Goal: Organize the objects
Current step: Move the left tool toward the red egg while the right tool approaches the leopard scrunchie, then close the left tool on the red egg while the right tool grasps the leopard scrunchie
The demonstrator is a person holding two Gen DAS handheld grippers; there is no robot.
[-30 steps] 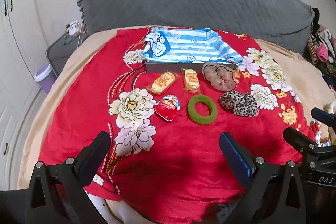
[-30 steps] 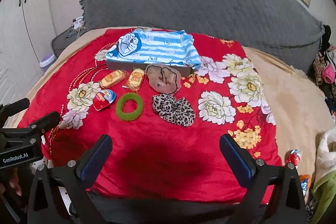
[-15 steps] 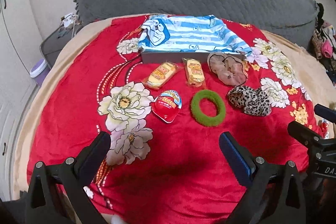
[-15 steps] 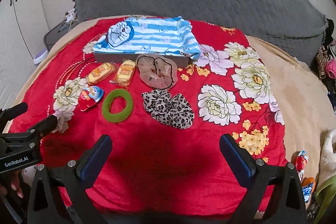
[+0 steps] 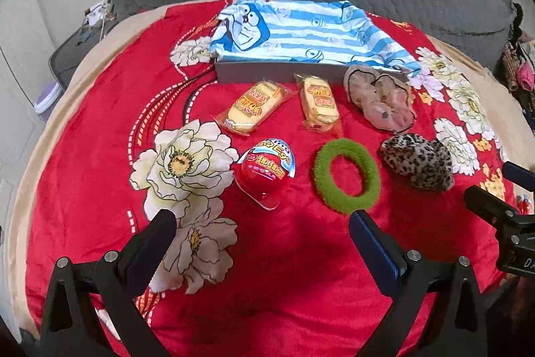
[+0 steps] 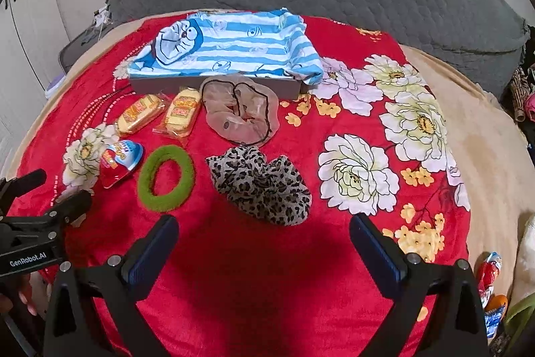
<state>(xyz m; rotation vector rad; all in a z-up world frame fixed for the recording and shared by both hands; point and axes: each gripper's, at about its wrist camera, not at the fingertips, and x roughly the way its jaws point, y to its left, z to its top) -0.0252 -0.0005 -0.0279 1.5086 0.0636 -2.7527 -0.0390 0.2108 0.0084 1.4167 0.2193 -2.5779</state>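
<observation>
**Both grippers wide, nothing picked up**

Red blanket [image 5: 284,256] covers the bed, grey box [image 5: 277,72] with a striped cloth [image 5: 311,32] at 12 o'clock. In front of it: two cake packs [image 5: 252,107] [image 5: 319,104] and a sheer scrunchie [image 5: 379,97]. Nearer row: leopard scrunchie [image 6: 259,184], green ring [image 5: 346,174], toy egg [image 5: 267,171]. Left gripper [image 5: 260,240] hangs spread wide with the egg at its 12. Right gripper [image 6: 262,240] is spread wide too, leopard scrunchie at 12, both empty.
</observation>
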